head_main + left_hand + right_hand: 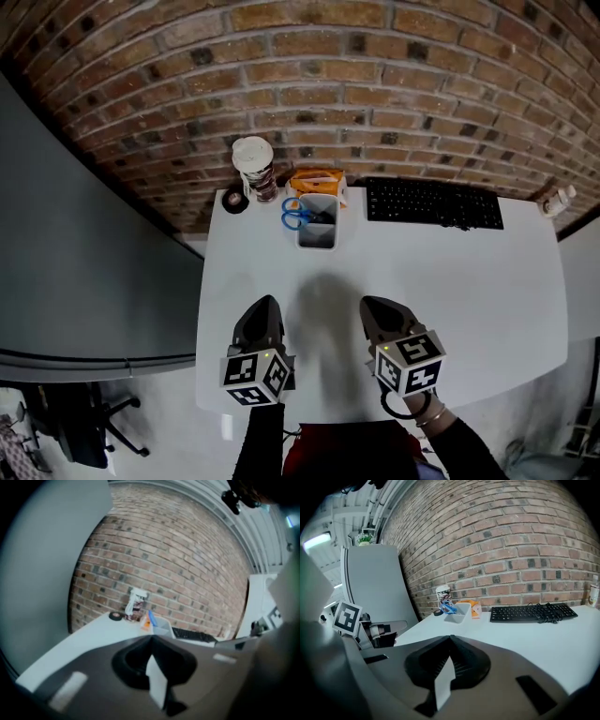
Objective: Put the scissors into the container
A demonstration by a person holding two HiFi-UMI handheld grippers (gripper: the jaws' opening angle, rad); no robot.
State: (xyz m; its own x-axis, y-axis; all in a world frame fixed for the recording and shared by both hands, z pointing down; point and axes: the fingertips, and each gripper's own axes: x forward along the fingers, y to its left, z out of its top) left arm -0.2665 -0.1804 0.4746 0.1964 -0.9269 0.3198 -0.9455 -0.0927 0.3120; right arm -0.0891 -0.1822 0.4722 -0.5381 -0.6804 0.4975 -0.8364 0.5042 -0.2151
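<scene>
Blue-handled scissors [296, 214] stand in the small grey container [317, 223] at the back of the white table [487, 281]; their handles poke over its left rim. In the right gripper view the scissors [449, 608] and container [461, 612] appear far ahead, and in the left gripper view the scissors [151, 618] rise from the container [161, 626]. My left gripper [261, 323] and right gripper [379, 315] hover near the table's front edge, both shut with jaws meeting and nothing held. Both are well short of the container.
A lidded paper cup [254, 167] and a roll of black tape [234, 200] sit left of the container. An orange box [317, 180] is behind it, and a black keyboard [433, 203] lies to its right. A brick wall [356, 84] backs the table.
</scene>
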